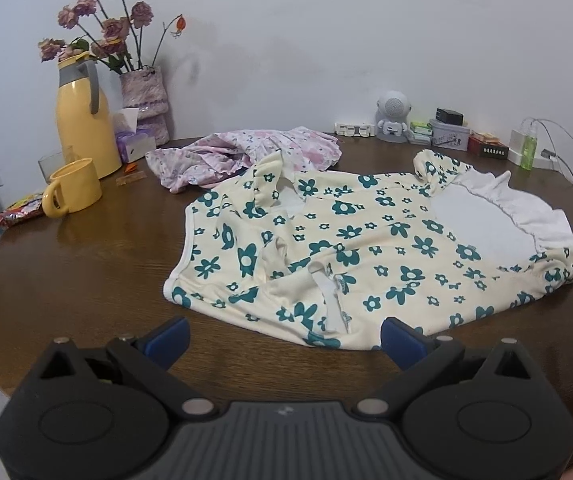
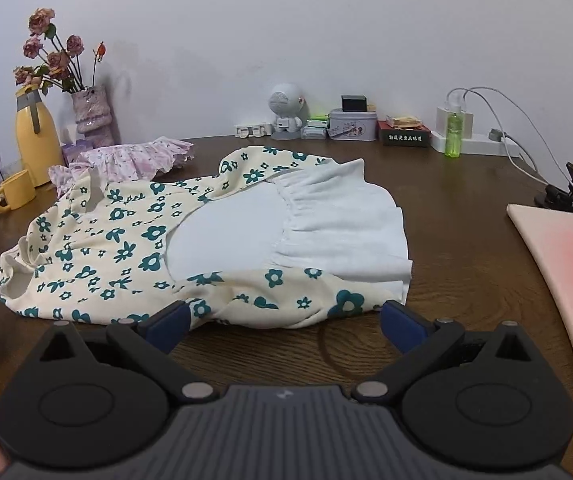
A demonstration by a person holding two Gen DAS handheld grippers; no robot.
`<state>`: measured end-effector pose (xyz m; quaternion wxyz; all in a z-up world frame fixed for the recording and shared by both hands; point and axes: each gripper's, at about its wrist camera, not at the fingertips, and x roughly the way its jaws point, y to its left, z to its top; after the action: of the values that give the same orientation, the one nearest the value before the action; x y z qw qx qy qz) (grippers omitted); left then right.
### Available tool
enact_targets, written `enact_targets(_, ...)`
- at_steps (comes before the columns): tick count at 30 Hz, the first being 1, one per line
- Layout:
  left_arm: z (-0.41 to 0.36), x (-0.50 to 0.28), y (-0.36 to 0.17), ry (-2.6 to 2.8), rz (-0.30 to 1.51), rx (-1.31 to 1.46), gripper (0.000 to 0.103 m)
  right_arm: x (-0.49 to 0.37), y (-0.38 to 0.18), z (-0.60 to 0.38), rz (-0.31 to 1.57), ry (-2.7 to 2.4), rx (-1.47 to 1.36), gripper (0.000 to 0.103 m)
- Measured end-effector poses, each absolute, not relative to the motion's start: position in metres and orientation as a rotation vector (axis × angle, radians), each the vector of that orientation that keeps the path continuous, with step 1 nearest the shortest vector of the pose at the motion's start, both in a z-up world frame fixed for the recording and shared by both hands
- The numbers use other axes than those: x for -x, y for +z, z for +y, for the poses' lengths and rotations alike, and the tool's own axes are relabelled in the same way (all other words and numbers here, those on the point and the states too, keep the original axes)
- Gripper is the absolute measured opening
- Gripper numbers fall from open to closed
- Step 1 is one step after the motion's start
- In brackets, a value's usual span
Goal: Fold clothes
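Left gripper (image 1: 282,334) and right gripper (image 2: 282,320): fingers spread wide, holding nothing, poised at the near desk (image 1: 86,280) edge just short of the cloth. Flowered garment (image 1: 366,248) lies mid-desk, spread but rumpled, sleeves partly turned in, white ruffle exposed; no finished fold evident. Pink garment (image 1: 242,152) lies bunched behind it, unfolded.

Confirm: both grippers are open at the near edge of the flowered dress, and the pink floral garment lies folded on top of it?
Not quite. In the left wrist view the pink floral garment lies crumpled behind the flowered dress, not folded on top. Both the left gripper and right gripper are open at its near edge.
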<state>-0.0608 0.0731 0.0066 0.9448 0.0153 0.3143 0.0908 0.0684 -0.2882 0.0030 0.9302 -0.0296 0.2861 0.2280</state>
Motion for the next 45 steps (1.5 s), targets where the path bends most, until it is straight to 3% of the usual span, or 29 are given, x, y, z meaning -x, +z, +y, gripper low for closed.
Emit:
enact_targets(4,0.072,0.053,0.005,0.121,0.648,-0.232,0.1,-0.069,0.009,-0.277,0.529,0.534,0.278,0.102)
enact_targets(6,0.071,0.049,0.004,0.087,0.652,-0.332,0.094,-0.072,0.01,-0.27,0.512,0.605,0.453,0.101)
enact_targets(8,0.07,0.043,0.0,0.041,0.676,-0.418,0.087,-0.078,0.01,-0.263,0.522,0.673,0.605,0.083)
enact_targets(9,0.07,0.04,-0.001,0.019,0.688,-0.455,0.083,-0.084,0.01,-0.26,0.549,0.698,0.638,0.062)
enact_targets(10,0.07,0.038,-0.004,-0.007,0.698,-0.49,0.081,-0.09,0.01,-0.258,0.575,0.721,0.663,0.051)
enact_targets(13,0.07,0.033,-0.008,-0.094,0.722,-0.598,0.073,-0.102,0.012,-0.252,0.6,0.797,0.719,0.051)
enact_targets(16,0.07,0.026,-0.011,-0.186,0.736,-0.716,0.071,-0.106,0.012,-0.242,0.608,0.894,0.803,0.059)
enact_targets(19,0.07,0.019,-0.011,-0.265,0.746,-0.824,0.069,-0.11,0.01,-0.229,0.609,0.976,0.906,0.059)
enact_targets(23,0.066,0.009,-0.016,-0.387,0.792,-0.944,0.058,-0.114,0.006,-0.212,0.628,1.055,1.007,0.059)
enact_targets(32,0.062,-0.01,-0.022,-0.578,0.83,-1.085,0.048,-0.123,0.001,-0.195,0.671,1.118,1.132,0.043)
enact_targets(34,0.062,-0.014,-0.022,-0.591,0.835,-1.069,0.04,-0.124,0.001,-0.192,0.676,1.128,1.138,0.033)
enact_targets(36,0.062,-0.018,-0.023,-0.585,0.837,-1.032,0.021,-0.128,0.001,-0.191,0.687,1.14,1.129,0.025)
enact_targets(39,0.062,-0.024,-0.024,-0.575,0.841,-0.976,0.006,-0.129,0.0,-0.191,0.694,1.141,1.116,0.015)
enact_targets(45,0.066,-0.024,-0.023,-0.53,0.825,-0.881,0.003,-0.117,0.001,-0.192,0.656,1.092,1.112,0.006)
